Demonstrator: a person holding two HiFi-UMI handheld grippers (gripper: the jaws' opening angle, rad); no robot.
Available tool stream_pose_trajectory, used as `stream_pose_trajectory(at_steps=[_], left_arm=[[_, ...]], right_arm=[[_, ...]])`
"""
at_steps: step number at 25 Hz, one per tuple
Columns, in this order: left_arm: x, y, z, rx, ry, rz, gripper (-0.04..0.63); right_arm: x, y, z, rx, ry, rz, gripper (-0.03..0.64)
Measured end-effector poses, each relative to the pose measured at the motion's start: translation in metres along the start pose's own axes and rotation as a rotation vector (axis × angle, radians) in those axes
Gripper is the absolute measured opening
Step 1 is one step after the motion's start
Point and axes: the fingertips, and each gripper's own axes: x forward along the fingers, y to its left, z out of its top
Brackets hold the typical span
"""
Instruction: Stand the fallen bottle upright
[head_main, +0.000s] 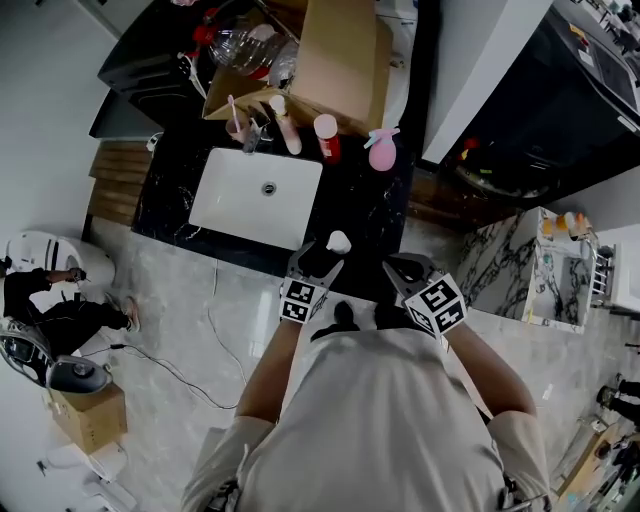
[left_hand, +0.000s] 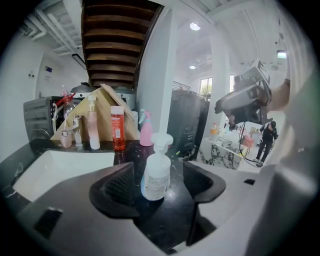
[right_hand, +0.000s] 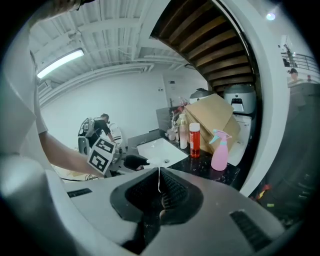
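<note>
Clearly bottle (left_hand: 156, 172) stands upright btwn left gripper (left_hand: 159, 176) fingers (left_hand: 120, 187), untouched.

Legible text: none.
- white spray bottle (left_hand: 156, 172), near, upright: pale label, print too small to read.
- red bottle (left_hand: 118, 129), far: white label, print blurred.
- left marker cube (head_main: 298, 300), right marker cube (head_main: 437, 304): black-and-white square codes only, no letters, no digits.
</note>
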Motion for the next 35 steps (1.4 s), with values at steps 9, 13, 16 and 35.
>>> stream_pose_trajectory(at_steps=[9,13,16,35], left_arm=[[-0.055,-0.001,0.034,-0.022,-0.06,-0.004,0.259],[-0.071,-0.008,0.051,-0.017,-0.072,-0.046,0.249],[-0.083,-0.017,0.06,0.005,-0.09,-0.072,0.222],[-0.121,-0.044,0.09,-0.008,-0.122,-0.002,0.088]], right_arm=[[-0.024,0.003,0.023,-0.004,-0.078,-0.115,0.031],[-0.036,0.008,0.032,0.001,-0.111,-0.157,0.031],[-0.043,0.015,0.034,0.011,-0.133,-0.181,0.031],[-0.073,0.029,0.04,-0.04,-0.184,-0.144,0.031]])
